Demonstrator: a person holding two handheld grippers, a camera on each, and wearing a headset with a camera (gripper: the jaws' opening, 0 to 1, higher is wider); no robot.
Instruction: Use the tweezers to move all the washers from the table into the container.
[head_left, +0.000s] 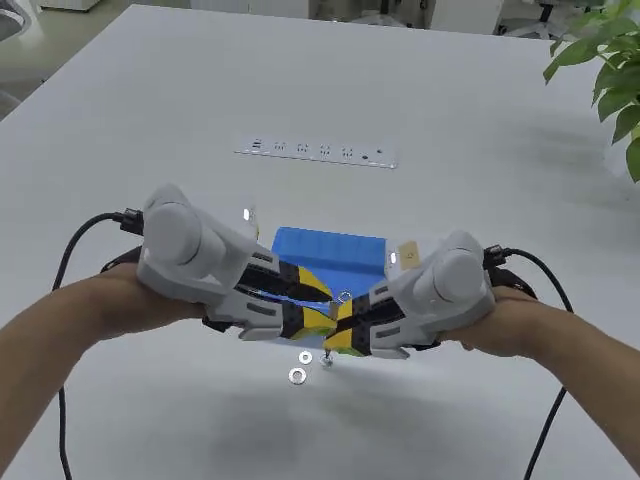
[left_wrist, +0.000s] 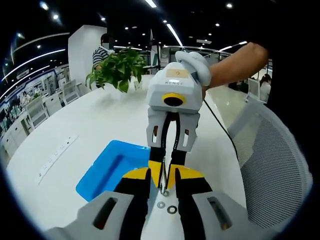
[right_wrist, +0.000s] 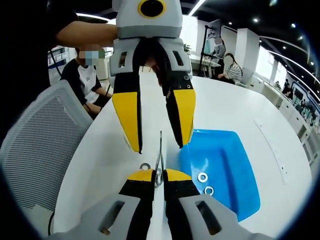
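Note:
My right gripper is shut on thin metal tweezers that point down at the white table. Their tip sits at a washer; two more washers lie just beside it. The head view shows these loose washers in front of both grippers. My left gripper faces the right one with its yellow fingers open on either side of the tweezers. The blue container stands just behind the grippers, and two washers lie inside it.
A white power strip lies further back on the table. A green plant stands at the far right corner. A mesh chair stands by the table's near edge. Black cables trail from both grippers.

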